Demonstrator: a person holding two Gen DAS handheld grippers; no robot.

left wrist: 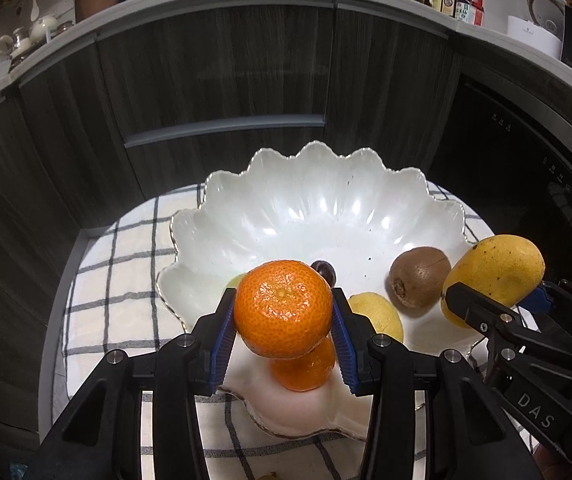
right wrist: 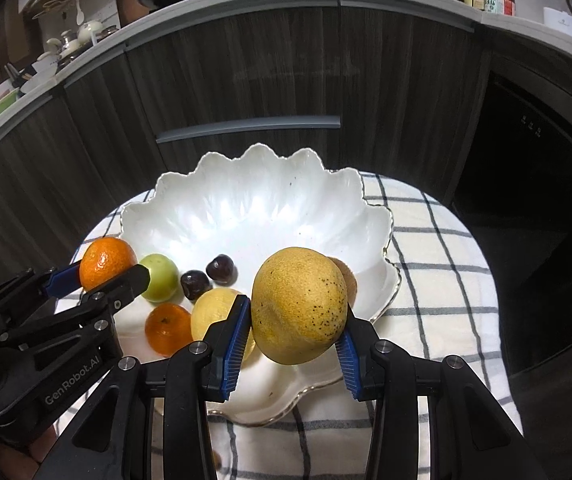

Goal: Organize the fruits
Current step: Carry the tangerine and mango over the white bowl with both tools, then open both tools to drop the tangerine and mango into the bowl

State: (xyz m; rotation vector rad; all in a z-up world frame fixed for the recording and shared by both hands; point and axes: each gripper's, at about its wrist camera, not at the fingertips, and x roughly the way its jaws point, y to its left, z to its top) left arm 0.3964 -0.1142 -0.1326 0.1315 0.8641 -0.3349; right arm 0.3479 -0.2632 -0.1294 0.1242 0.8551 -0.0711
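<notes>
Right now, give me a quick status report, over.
Left gripper shut on tangerine. Right gripper shut on mango. Both above white bowl. Nothing blocking.

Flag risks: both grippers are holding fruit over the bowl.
1. The left gripper holds its orange right above the second orange; dropped, it may bounce and roll.
2. The mango bulges beyond the right gripper pads and could slip onto the lemon.
3. The grippers sit close and might collide.
</notes>
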